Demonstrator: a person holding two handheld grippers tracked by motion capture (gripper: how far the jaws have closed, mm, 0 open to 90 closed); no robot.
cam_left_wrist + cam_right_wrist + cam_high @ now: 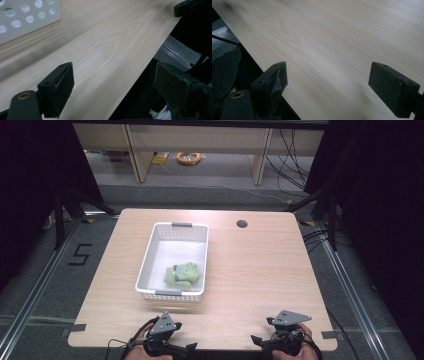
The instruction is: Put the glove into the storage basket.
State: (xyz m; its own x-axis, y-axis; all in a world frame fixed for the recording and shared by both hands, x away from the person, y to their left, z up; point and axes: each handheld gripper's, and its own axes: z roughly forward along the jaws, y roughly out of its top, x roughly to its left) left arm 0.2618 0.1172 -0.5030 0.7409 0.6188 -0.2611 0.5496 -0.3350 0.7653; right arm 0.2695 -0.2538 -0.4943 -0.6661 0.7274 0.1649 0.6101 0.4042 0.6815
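Pale wooden desk (260, 270) carries a white perforated plastic basket (150, 257) near its left edge, green folded cloth (183, 275) already inside, so little seems left; my left claw (176, 347) and right claw (262, 343) rest wide open, empty, at the near edge.

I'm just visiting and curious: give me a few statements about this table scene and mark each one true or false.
1. The green cloth bundle lies inside the white basket. True.
2. The left gripper holds the bundle. False: its jaws are open with nothing between them.
3. The right gripper is open over the bare wooden table. True.
4. The basket stands at the table's right edge. False: it stands left of centre.
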